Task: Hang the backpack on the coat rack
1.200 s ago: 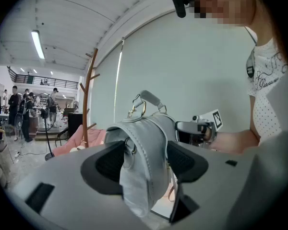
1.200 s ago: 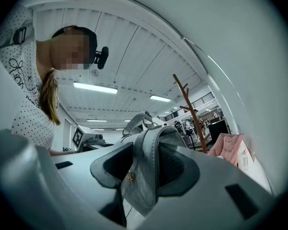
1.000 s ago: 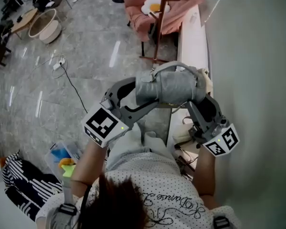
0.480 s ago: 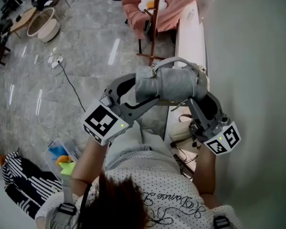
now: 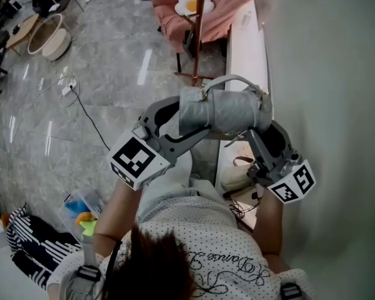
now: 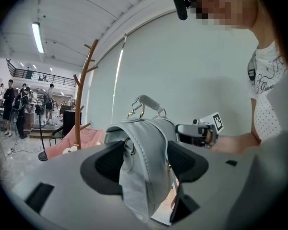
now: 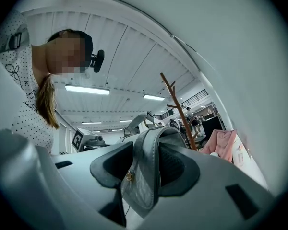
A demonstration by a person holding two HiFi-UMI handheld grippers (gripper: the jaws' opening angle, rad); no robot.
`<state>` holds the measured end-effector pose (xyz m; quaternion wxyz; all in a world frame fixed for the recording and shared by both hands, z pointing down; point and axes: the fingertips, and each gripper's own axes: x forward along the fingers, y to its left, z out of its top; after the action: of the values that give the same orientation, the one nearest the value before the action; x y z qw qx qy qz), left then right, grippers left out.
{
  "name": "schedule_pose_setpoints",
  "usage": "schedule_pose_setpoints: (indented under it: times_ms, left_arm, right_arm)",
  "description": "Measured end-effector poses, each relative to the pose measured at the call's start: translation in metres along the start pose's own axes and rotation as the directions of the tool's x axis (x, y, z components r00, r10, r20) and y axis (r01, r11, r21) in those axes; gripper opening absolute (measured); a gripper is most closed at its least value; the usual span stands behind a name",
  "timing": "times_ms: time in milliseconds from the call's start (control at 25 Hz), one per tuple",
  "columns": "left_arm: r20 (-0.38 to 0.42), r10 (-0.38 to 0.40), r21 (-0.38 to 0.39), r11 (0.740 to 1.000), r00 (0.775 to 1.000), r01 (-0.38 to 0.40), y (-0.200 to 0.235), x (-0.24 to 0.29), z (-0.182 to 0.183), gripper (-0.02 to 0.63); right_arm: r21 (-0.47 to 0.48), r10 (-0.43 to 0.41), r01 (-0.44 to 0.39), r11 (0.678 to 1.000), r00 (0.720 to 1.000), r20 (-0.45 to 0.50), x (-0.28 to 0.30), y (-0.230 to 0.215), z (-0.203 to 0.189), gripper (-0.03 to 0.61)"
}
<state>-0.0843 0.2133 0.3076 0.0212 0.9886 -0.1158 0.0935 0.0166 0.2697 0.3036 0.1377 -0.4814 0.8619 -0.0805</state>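
The left gripper (image 6: 144, 158) is being held at the left, and the grey backpack's (image 5: 222, 111) left end is being grasped between its clenched jaws. The backpack is being carried lengthwise in the air between the two grippers, in front of the person's chest, with its handle upward. Beyond it and well apart, the wooden coat rack (image 5: 198, 36) is being seen before a pink-covered chair (image 5: 231, 8). The backpack's right end is being clasped by the right gripper (image 7: 145, 164), beside the wall (image 5: 337, 105).

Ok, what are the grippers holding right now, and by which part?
The grey backpack, between both: left gripper clamps one end, right gripper the opposite end. Its top handle is free.
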Motion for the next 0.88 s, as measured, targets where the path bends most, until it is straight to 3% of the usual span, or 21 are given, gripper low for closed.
schedule_pose_setpoints:
  times_ms: [560,880]
  left_arm:
    - [0.016,-0.069,0.031,0.997,0.997,0.069,0.150,0.062,0.019,0.288]
    - [0.004,-0.104,0.011,0.995,0.995,0.104,0.158,0.062,0.016,0.290]
  right_arm:
    - [-0.033,-0.069,0.070,0.997,0.998,0.008,0.120,-0.099,0.012,0.163]
    - [0.004,-0.095,0.095,0.995,0.995,-0.007,0.126,-0.099,0.002,0.164]
